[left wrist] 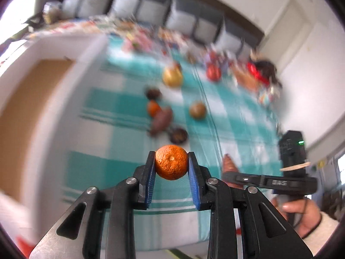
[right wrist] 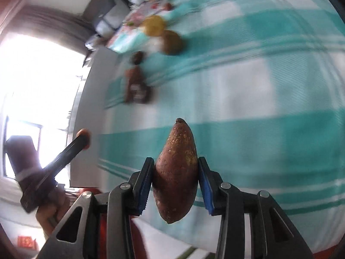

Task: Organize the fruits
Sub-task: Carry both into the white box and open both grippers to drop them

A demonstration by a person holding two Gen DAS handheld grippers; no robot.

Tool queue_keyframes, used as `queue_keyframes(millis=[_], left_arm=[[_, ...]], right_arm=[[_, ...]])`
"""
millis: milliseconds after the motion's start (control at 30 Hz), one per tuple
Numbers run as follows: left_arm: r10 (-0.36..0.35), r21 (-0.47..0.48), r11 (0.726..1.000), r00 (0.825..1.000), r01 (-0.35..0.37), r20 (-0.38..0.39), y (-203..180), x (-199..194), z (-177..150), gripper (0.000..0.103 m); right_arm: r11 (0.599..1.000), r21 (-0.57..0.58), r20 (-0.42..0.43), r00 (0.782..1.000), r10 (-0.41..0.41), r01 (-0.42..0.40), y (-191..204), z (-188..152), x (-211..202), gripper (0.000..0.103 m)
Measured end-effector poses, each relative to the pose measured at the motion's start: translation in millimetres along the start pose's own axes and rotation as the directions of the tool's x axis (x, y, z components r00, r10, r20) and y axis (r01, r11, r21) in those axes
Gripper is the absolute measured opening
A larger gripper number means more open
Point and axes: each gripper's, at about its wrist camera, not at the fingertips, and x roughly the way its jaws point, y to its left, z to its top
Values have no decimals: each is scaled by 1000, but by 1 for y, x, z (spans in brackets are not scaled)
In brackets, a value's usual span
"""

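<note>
My left gripper is shut on a small orange mandarin, held above the teal-and-white checked cloth. My right gripper is shut on a brown sweet potato whose tip points away from me. The right gripper also shows at the right of the left wrist view, with the sweet potato's tip beside it. The left gripper, with the mandarin at its tip, appears at the left of the right wrist view. More fruit lies on the cloth: a yellow pear, a brown round fruit, another mandarin.
A white box with a brown cardboard floor stands at the left of the cloth. A second sweet potato, dark round fruits and a red fruit lie further off. Grey cushions line the back. A hand holds the right gripper.
</note>
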Motion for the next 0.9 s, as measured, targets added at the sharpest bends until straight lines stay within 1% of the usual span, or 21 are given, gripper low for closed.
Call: queue_keyframes(millis=[33, 67, 100, 167, 200, 233, 300, 367, 433, 533, 600, 633, 667, 700, 733, 767, 800, 833, 867, 900], left_arm=[[32, -14, 999, 999, -32, 29, 14, -18, 7, 28], [79, -35, 996, 995, -77, 57, 32, -35, 14, 28], [114, -50, 993, 991, -110, 72, 45, -44, 19, 28], [215, -99, 974, 973, -206, 89, 85, -59, 24, 28], [264, -137, 958, 961, -252, 81, 110, -63, 24, 28], [295, -160, 946, 953, -281, 70, 128, -63, 23, 28], [361, -199, 916, 932, -349, 28, 160, -61, 13, 28], [385, -217, 900, 923, -378, -12, 178, -52, 6, 28], [398, -227, 889, 916, -397, -45, 191, -44, -3, 29], [415, -211, 883, 908, -418, -63, 194, -39, -15, 31], [438, -191, 877, 897, -442, -62, 194, -39, -20, 36], [446, -186, 874, 893, -450, -63, 194, -39, -21, 44], [455, -184, 870, 888, -458, -62, 192, -39, -22, 51], [457, -185, 869, 888, -459, -55, 192, -39, -18, 54], [457, -184, 870, 889, -456, -44, 187, -41, -19, 55], [455, -181, 873, 890, -452, -29, 181, -44, -17, 55], [453, -174, 877, 891, -447, -7, 174, -46, -15, 55], [454, -165, 880, 891, -445, 22, 165, -49, -12, 56], [452, -158, 884, 891, -441, 46, 157, -50, -9, 60], [434, -142, 896, 897, -420, 84, 145, -51, -4, 68]], right_arm=[[999, -23, -12, 999, 41, -41, 25, 7, 8, 41], [995, -51, -26, 996, 83, -85, 52, 15, 18, 41], [990, -74, -39, 993, 113, -116, 75, 19, 24, 41], [973, -144, -74, 983, 171, -180, 133, 27, 44, 41], [960, -189, -95, 977, 192, -207, 166, 30, 56, 41], [945, -237, -115, 972, 205, -227, 199, 31, 69, 41], [916, -319, -142, 968, 207, -243, 251, 28, 94, 41], [893, -383, -164, 969, 184, -235, 295, 24, 127, 41], [883, -417, -183, 972, 149, -214, 319, 19, 155, 41], [875, -459, -188, 980, 72, -152, 337, 12, 192, 41], [874, -476, -172, 985, 19, -100, 340, 9, 209, 43], [876, -476, -155, 988, -3, -72, 341, 8, 214, 44], [880, -472, -146, 989, -8, -62, 336, 4, 219, 51], [887, -458, -141, 990, 1, -66, 333, 5, 220, 56], [892, -445, -136, 991, 18, -77, 331, 9, 217, 63], [896, -435, -120, 992, 38, -87, 328, 13, 209, 66], [896, -435, -101, 994, 50, -90, 325, 16, 196, 67], [893, -442, -76, 995, 60, -87, 321, 19, 179, 71], [887, -457, -43, 997, 61, -74, 311, 23, 159, 78], [878, -477, -1, 999, 47, -42, 301, 23, 145, 82]])
